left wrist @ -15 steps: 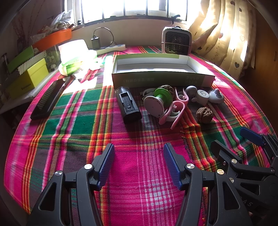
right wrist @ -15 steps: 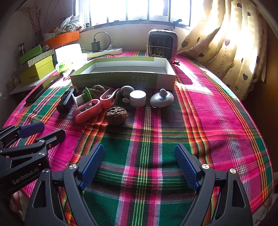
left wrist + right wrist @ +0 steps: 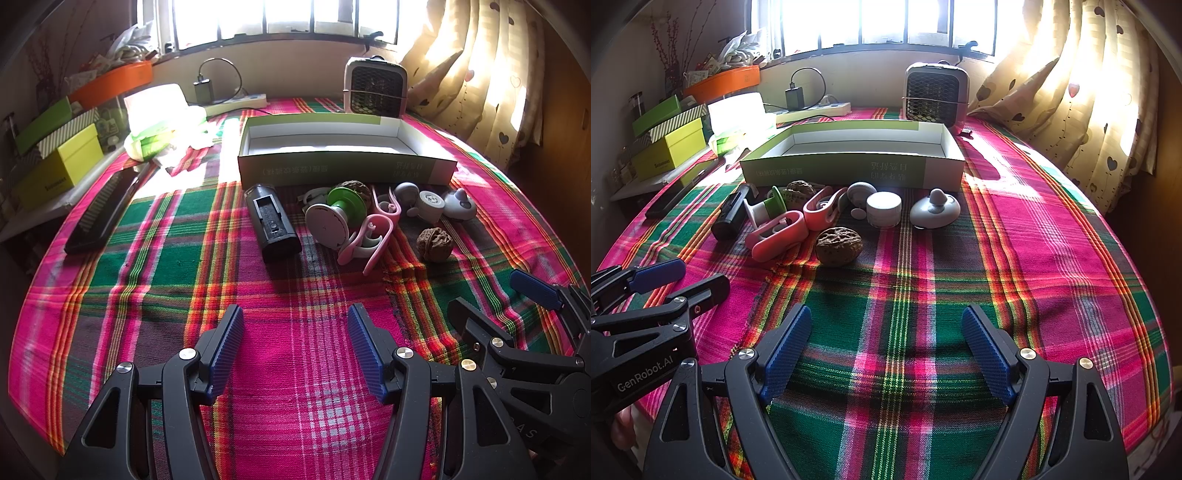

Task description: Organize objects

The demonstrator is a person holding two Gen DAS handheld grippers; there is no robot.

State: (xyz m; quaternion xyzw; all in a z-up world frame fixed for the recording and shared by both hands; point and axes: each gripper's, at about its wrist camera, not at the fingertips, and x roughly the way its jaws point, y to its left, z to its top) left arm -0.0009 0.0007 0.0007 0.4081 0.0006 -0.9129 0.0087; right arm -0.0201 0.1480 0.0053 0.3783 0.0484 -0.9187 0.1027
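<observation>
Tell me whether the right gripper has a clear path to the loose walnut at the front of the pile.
Probably yes. The right gripper is open and empty, and only bare plaid cloth lies between it and the walnut, which sits in front of the pink clip.

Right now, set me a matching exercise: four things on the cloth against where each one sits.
Things:
1. box
2. walnut
3. black case
4. heater

Places:
A. behind the box, near the window
B. left end of the row of small items
C. nearest the right gripper, in front of the row
D. behind the row, open and empty

Pairs: 1-D, 2-C, 3-B, 4-A
</observation>
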